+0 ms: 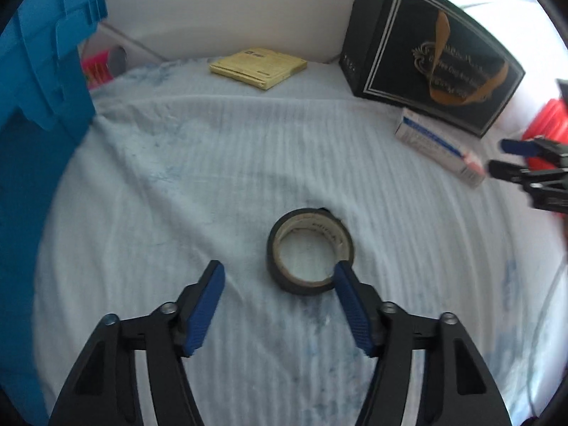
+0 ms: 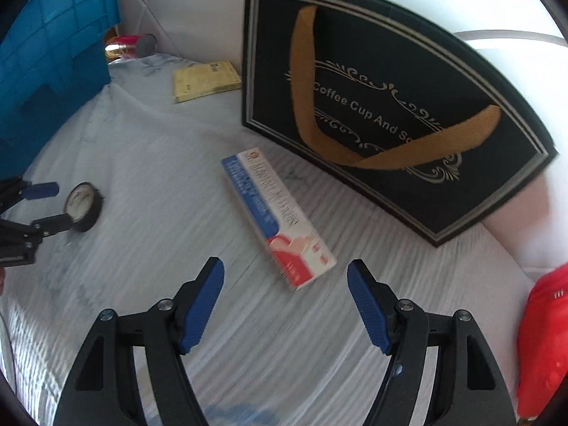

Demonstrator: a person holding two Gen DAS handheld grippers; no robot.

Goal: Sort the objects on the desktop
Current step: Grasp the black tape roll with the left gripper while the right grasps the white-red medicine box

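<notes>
Wide-open left gripper [image 1: 278, 275] approaching tape roll [image 1: 309, 250], right gripper [image 2: 285, 272] open before carton [image 2: 278, 214]; next, straddle and close.

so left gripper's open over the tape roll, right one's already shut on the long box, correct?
Not quite. The right gripper is open too: in the right wrist view its jaws stand apart, short of the long box. The left gripper is open at the tape roll.
</notes>
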